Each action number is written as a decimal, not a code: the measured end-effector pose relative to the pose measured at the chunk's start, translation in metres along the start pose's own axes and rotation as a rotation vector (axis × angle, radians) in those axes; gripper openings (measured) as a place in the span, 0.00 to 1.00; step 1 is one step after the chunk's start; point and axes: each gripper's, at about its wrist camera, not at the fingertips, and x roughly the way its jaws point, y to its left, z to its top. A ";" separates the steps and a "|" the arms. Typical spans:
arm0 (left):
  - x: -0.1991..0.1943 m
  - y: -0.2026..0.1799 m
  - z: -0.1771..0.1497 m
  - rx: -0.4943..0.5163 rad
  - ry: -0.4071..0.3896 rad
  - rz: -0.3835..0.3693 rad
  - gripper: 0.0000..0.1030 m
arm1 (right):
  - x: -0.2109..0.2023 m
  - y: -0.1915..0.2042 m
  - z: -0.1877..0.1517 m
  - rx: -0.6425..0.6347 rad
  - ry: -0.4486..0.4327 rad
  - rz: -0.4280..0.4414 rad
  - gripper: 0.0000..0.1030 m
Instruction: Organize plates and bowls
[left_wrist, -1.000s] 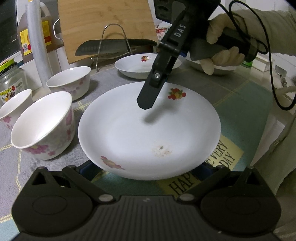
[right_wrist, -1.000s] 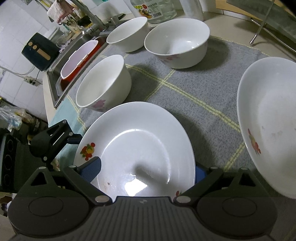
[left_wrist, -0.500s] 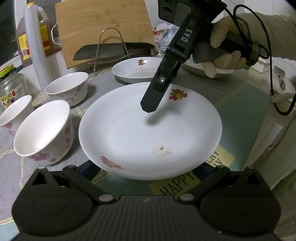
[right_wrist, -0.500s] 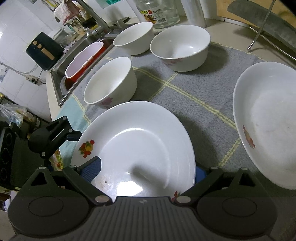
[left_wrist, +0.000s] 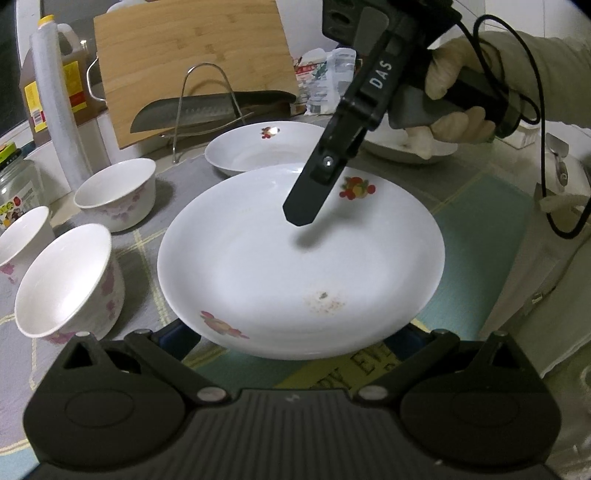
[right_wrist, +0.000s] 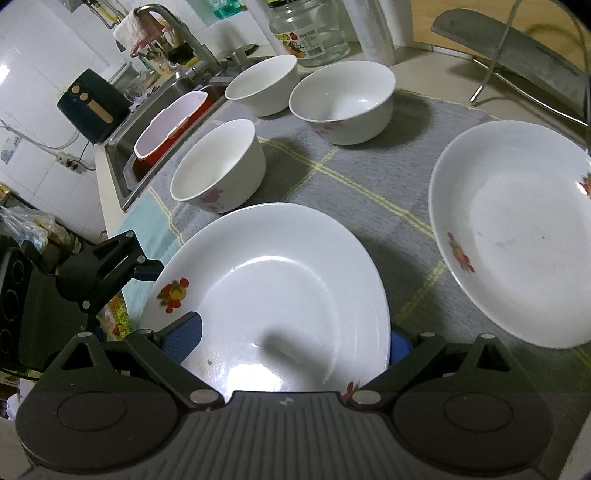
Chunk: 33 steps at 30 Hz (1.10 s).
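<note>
The grey checked mat (right_wrist: 362, 184) spreads out ahead of both pairs of fingers and carries nearly all the crockery. The biggest piece, the near plate (left_wrist: 295, 258), sits directly between the two tools: its near rim lies at the left gripper (left_wrist: 295, 332), whose blue pads are mostly hidden beneath the rim, so whether they are clamped on it cannot be told. From the opposite side the right gripper (right_wrist: 291, 339) reaches in; one blue pad (right_wrist: 183, 332) lies over the plate's inner slope and the other shows beyond the rim at the far side, so the fingers stand apart and straddle the edge without visibly pinching it. Whether the plate rests on the mat or is lifted clear cannot be made out. A second plate (right_wrist: 517, 236) lies off to the right of the right gripper's fingers, well ahead of the left gripper's, and it sits alone. A further white dish (left_wrist: 406, 147) is partly hidden behind the gloved right hand (left_wrist: 454, 110). Three bowls (right_wrist: 219, 166) (right_wrist: 341, 99) (right_wrist: 262, 85) stand separately ahead and to the left of the right fingers, none nested. By this showing the sorting has barely started: no plate is stacked on another, no bowl sits in another, and everything remains to be gathered.
</note>
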 end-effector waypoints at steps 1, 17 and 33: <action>0.000 0.000 0.000 -0.001 -0.001 0.000 1.00 | -0.002 -0.001 -0.001 -0.002 0.000 0.000 0.97; 0.017 -0.029 0.029 0.001 -0.005 0.001 1.00 | -0.038 -0.027 -0.018 -0.013 -0.019 -0.006 0.97; 0.040 -0.055 0.061 0.034 -0.008 -0.038 1.00 | -0.077 -0.062 -0.043 0.026 -0.073 -0.027 0.97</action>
